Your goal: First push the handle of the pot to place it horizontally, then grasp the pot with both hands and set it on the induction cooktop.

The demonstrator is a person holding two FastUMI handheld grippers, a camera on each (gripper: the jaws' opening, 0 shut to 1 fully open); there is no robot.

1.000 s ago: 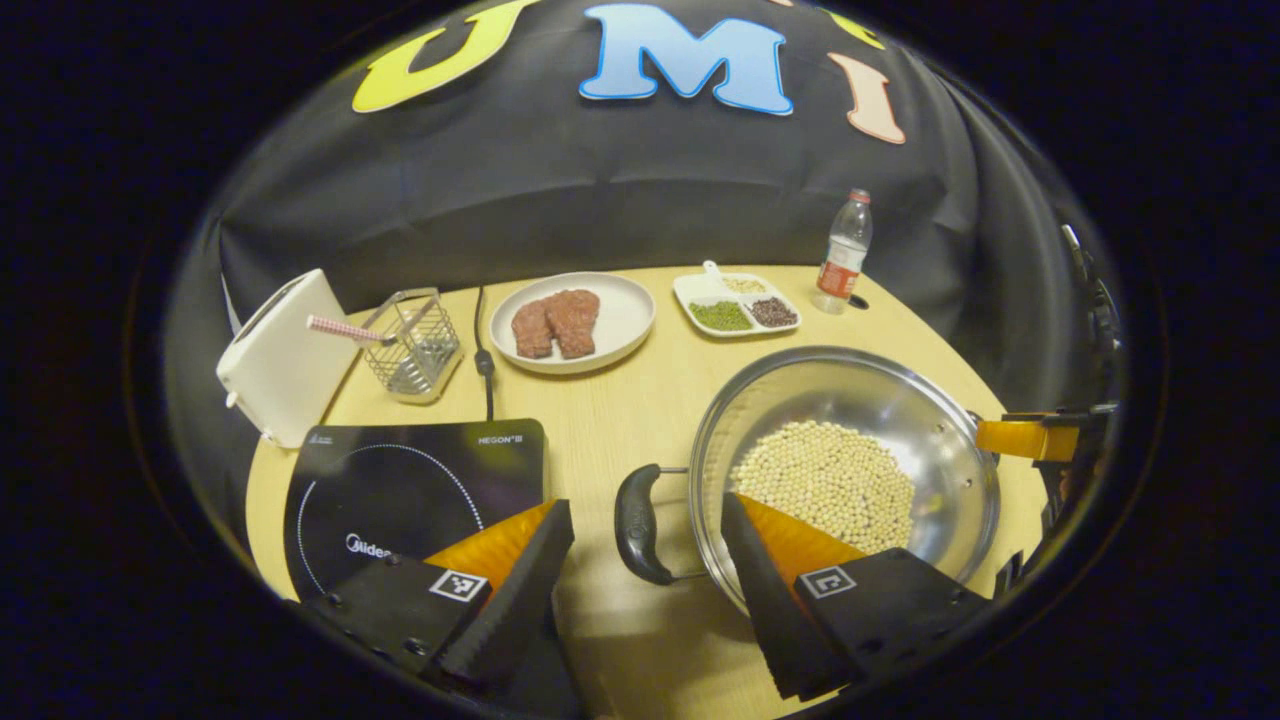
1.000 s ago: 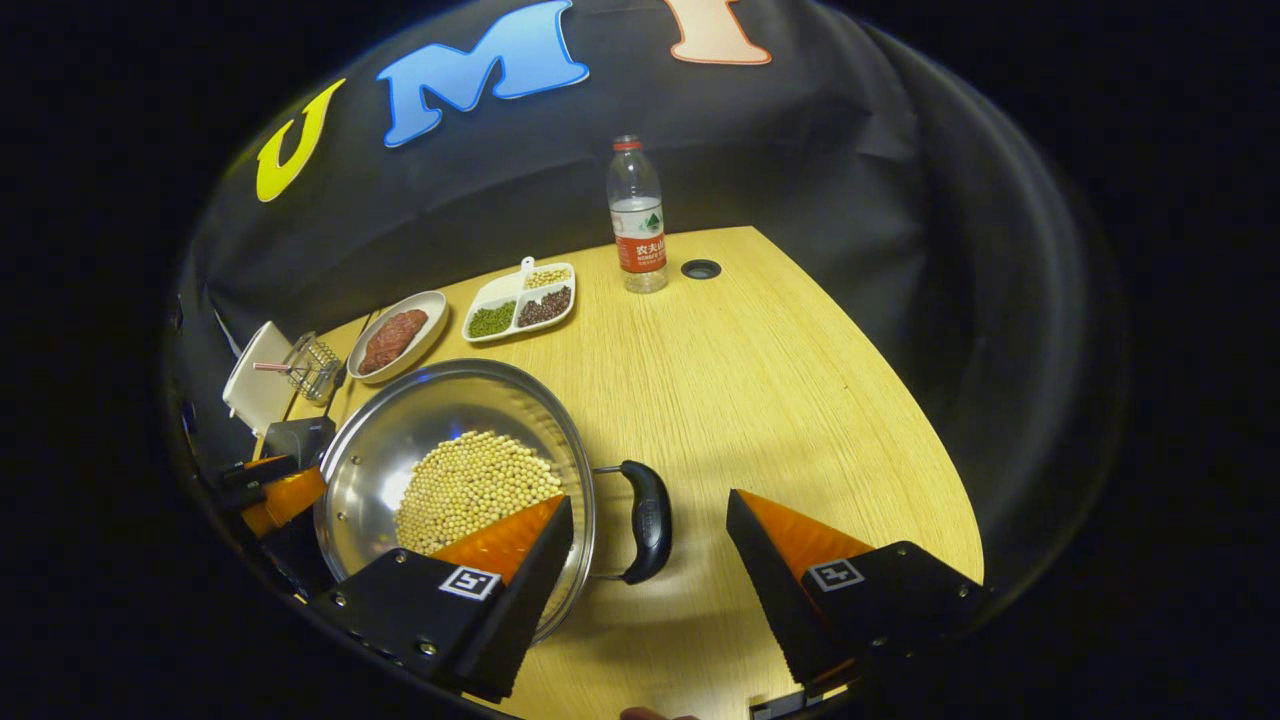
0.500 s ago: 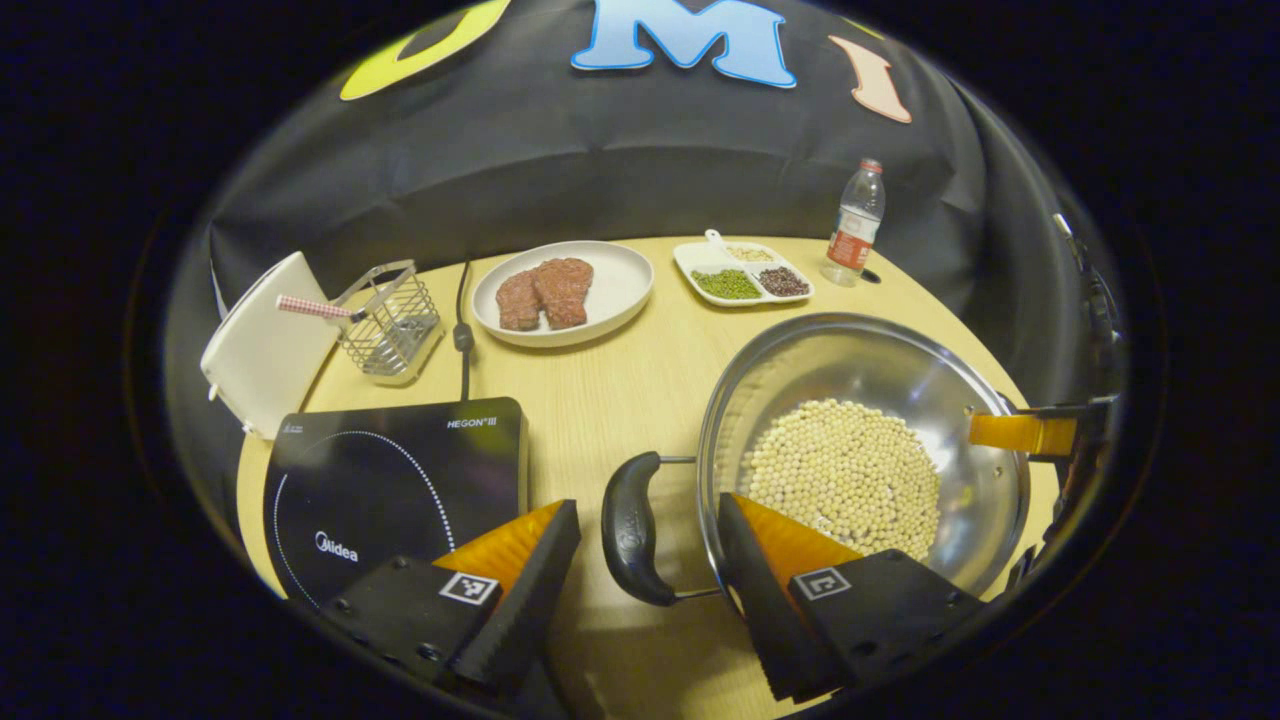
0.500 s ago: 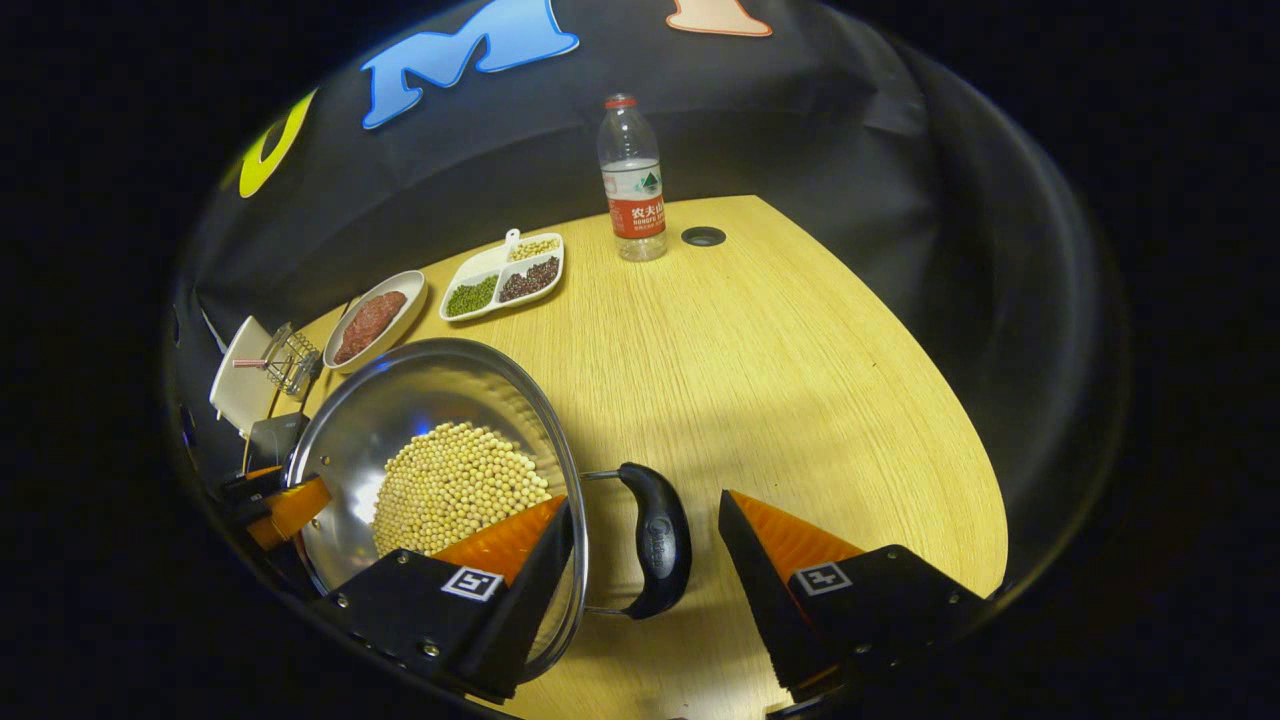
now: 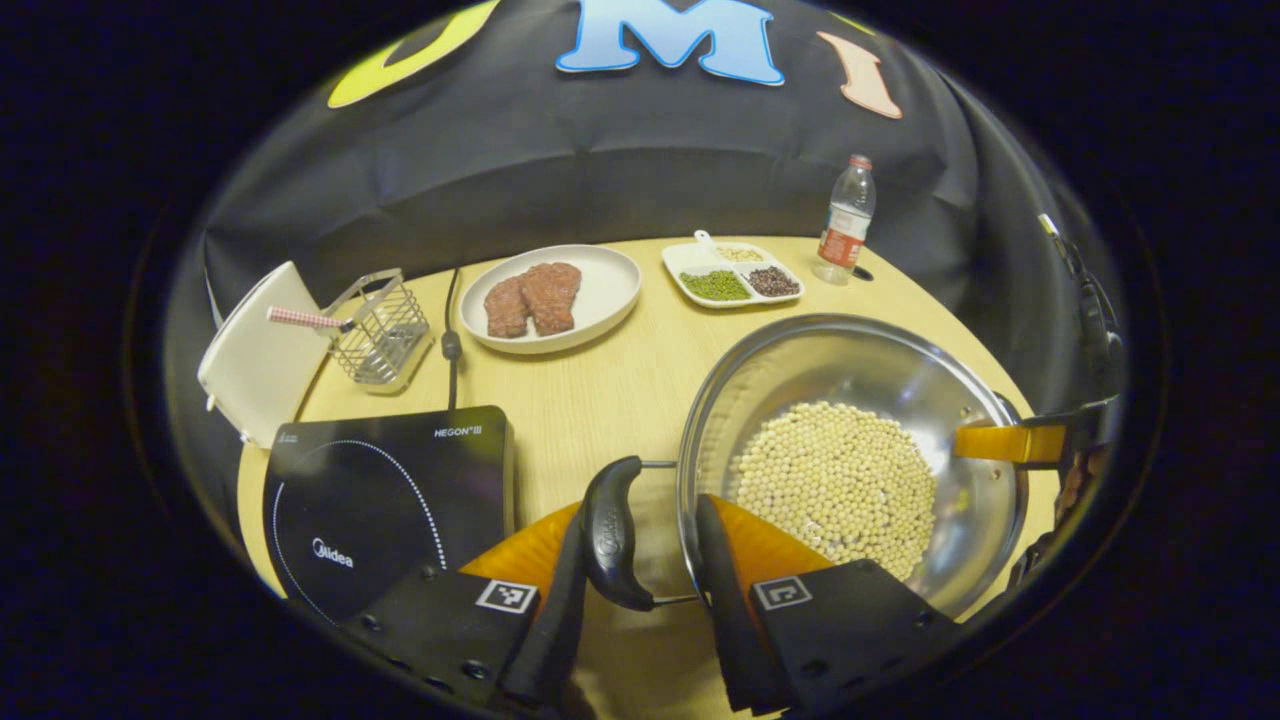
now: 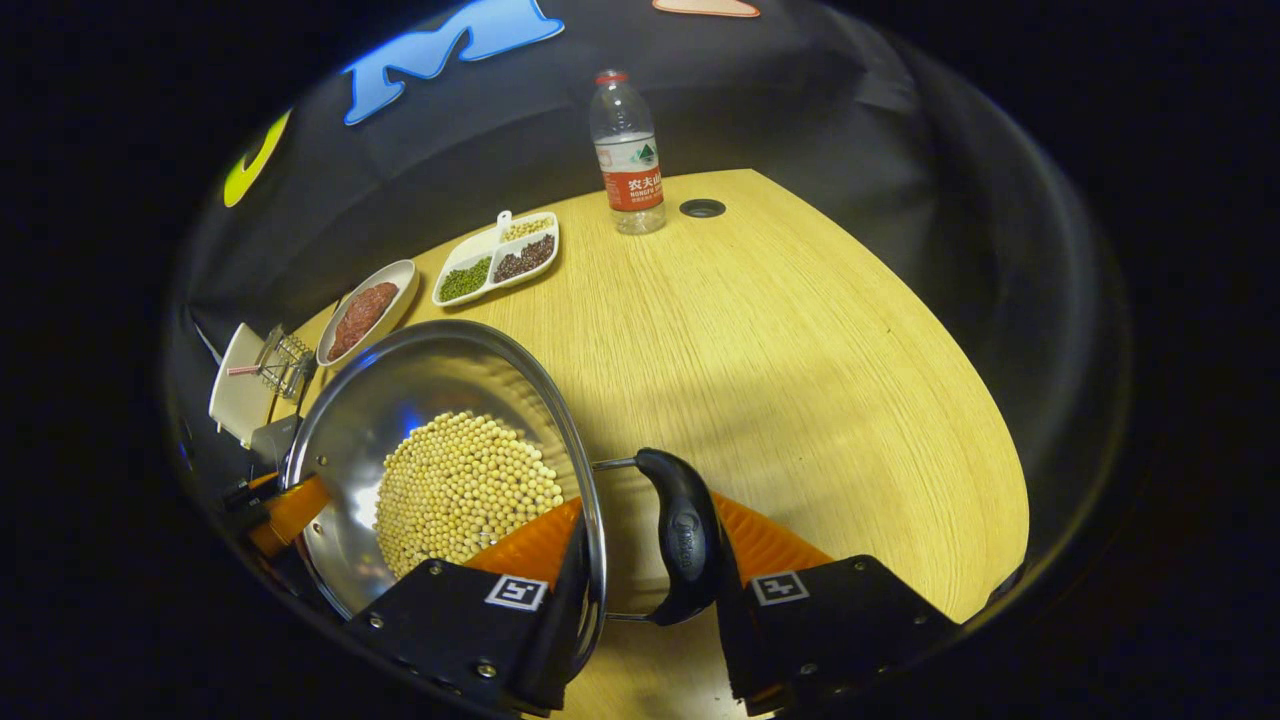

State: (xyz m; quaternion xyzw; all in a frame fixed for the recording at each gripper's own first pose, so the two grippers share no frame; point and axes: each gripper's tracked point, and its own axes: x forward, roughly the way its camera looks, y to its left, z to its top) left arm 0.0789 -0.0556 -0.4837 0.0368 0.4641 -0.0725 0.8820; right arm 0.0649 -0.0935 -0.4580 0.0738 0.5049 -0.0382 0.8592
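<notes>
Tongs (image 5: 632, 590) (image 6: 650, 590) straddle both pot (image 5: 850, 380) handles.

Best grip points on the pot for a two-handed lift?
Take the pot by its two black loop handles, one gripper from each side. Each handle stands off the rim on thin wire posts, so one finger fits in the gap. The steel wall is curved and slick, and the beans call for a level lift.

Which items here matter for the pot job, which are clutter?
Job: pot, its two side handles, induction cooktop, left gripper, right gripper.
Clutter: plate of meat, divided dish, bottle, wire basket, white toaster.
</notes>
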